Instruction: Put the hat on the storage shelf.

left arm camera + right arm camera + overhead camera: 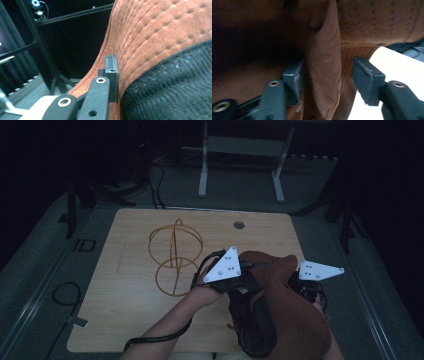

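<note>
Brown hat (285,295) pinched at its brim by closed left gripper (111,72); fold hanging between parted right gripper (327,80) jaws, one jaw clear.

Rust-brown hat (160,27) is showing matt, suede-like quilted cloth, its lining (172,87) looking coarse black weave. Table (125,305) is looking pale matt wood; wire stand (175,255) is looking thin yellowish metal.

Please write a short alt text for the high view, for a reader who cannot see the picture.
A person's two hands, each with a tool, hold a rust-brown hat with a dark lining over the near right part of a wooden table. The left tool grips the hat's brim. Farther left on the table stands a golden wire stand made of rings.
</note>
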Available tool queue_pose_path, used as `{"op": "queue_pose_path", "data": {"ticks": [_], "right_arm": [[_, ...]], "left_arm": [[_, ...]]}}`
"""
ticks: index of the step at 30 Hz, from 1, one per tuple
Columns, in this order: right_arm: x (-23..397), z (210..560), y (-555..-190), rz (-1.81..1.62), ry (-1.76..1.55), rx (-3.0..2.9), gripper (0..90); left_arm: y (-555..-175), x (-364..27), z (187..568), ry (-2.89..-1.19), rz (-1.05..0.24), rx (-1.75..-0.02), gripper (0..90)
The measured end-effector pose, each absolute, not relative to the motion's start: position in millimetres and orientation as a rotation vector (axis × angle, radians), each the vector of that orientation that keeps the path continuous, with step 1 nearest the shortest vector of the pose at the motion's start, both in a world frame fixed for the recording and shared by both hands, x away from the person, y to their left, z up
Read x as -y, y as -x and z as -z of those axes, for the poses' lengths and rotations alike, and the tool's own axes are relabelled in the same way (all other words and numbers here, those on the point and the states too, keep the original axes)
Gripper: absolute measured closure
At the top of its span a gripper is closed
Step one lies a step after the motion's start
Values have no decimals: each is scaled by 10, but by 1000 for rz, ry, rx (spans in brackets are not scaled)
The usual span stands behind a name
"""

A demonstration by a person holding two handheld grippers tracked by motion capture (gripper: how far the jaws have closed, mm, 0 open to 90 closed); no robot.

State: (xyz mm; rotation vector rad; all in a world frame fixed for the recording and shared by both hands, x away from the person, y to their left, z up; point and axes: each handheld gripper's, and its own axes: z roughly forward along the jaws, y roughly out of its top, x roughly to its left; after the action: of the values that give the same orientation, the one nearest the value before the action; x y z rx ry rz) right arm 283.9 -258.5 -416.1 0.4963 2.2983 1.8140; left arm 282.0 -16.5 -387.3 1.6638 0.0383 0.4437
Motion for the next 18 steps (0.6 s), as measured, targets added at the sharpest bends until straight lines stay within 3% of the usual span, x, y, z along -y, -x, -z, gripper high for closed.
{"op": "queue_pose_path", "data": {"ticks": [1,2,4,5,7,18], "right_arm": [[2560,4158,-2835,-1831,-462,-2309,583],[2560,4158,-2835,-1831,-462,-2309,583],[2526,4142,-2819,-1829,-410,-2316,734],[2526,4142,-2819,-1829,-410,-2316,734],[2509,4121,-2802,-1804,-407,-2319,861],[2582,4107,-2805,-1898,-451,-2308,877]], "left_arm": [[-2826,173,3892,-1670,-431,-35,873],[-2826,173,3892,-1670,-431,-35,872],[-2837,178,3909,-1669,-419,-35,872],[-2843,183,3914,-1667,-415,-42,872],[-2851,176,3909,-1671,-414,-36,868],[-2804,186,3799,-1690,-436,-48,734]]}}
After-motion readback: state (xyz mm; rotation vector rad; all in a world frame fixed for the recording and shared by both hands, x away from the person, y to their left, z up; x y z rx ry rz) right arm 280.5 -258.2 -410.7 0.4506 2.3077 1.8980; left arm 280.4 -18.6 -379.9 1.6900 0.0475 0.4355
